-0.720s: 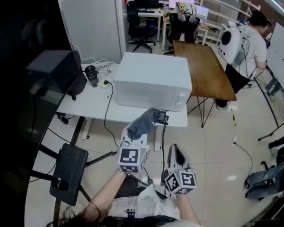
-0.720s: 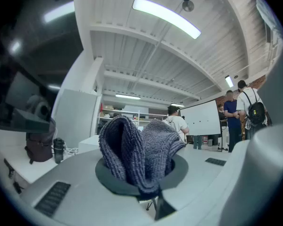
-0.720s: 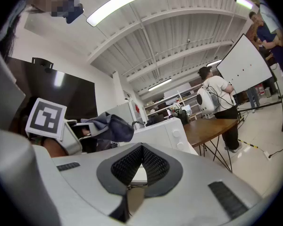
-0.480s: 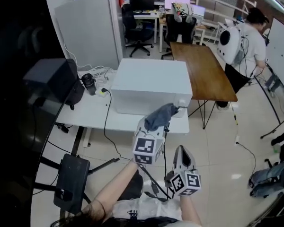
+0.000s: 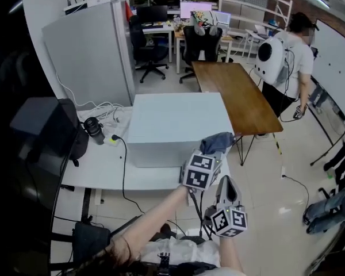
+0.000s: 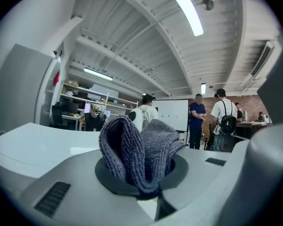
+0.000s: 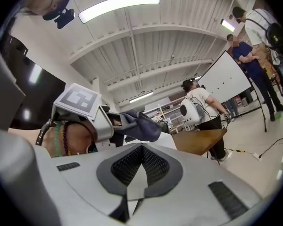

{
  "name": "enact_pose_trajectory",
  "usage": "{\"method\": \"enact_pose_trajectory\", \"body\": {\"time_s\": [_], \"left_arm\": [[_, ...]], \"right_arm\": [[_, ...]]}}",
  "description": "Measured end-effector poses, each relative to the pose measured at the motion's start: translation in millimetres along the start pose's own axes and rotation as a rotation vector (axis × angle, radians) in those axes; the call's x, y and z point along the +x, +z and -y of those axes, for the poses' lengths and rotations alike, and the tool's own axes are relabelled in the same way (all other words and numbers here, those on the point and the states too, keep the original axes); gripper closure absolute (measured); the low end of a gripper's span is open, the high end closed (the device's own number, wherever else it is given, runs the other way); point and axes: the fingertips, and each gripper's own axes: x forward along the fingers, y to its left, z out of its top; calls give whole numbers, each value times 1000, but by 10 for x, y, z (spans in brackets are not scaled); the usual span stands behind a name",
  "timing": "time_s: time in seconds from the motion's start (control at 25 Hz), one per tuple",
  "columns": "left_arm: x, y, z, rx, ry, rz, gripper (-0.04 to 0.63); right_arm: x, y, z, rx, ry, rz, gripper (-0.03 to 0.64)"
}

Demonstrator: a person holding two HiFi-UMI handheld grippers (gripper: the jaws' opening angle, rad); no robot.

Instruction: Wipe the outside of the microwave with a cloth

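Left gripper: your jaws were clamped on a bunched grey cloth, with folds sticking up past the pads. Right gripper: jaws closed together, nothing between them.

Cloth position: at the front right corner of the microwave, about level with its top edge. Whether it was touching could not be told from the head view.

From the cloth, the white top lay ahead and to the left. The microwave's long side ran left to right across your body.

Your left gripper was right at that corner. Your right gripper hung lower, in front of the microwave and well short of it.

Judgement: the left gripper would do the wiping. A stroke leftward along the front edge looked shortest.
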Motion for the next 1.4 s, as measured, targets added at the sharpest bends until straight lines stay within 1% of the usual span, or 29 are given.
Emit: {"method": "enact_pose_trajectory", "body": {"time_s": [0.12,0.24,0.32,0.4,0.6,0.72,0.8,0.88,1.04,1.16,1.24,1.32,1.4], "left_arm": [[306,0,-102,17,-35,-32,549],[517,-73,-174,31,-40,-60,549],[589,-130,-284,30,-17,-77,549],[584,-164,-420,4,13,-86,549],[371,-216,-767,-43,95,-97,549],[74,-246,-1092,-75,173,-81,549],[-181,-267,-1346,-89,244,-68,549],[-482,-283,-1621,-101,331,-51,548],[-1165,-399,-2230,-106,542,-31,549],[-1666,-469,-2612,-145,677,-11,548],[-1958,-481,-2824,-170,752,9,549],[-2142,-453,-2935,-183,790,27,549],[-2161,-334,-2884,-182,774,57,549]], "right_arm": [[124,2,26,-16,-37,22,600],[216,50,79,-40,-66,23,600],[317,80,77,-48,-61,14,600],[406,79,30,-53,-43,-3,600],[565,29,-149,-69,31,-34,600],[642,-40,-261,-71,77,-53,600],[675,-86,-334,-75,105,-67,600],[699,-116,-414,-74,133,-79,600],[744,-155,-556,-65,187,-93,600],[750,-196,-649,-58,220,-106,600],[746,-224,-701,-52,236,-112,600],[740,-255,-731,-48,248,-116,600],[732,-280,-731,-44,251,-120,600]]}}
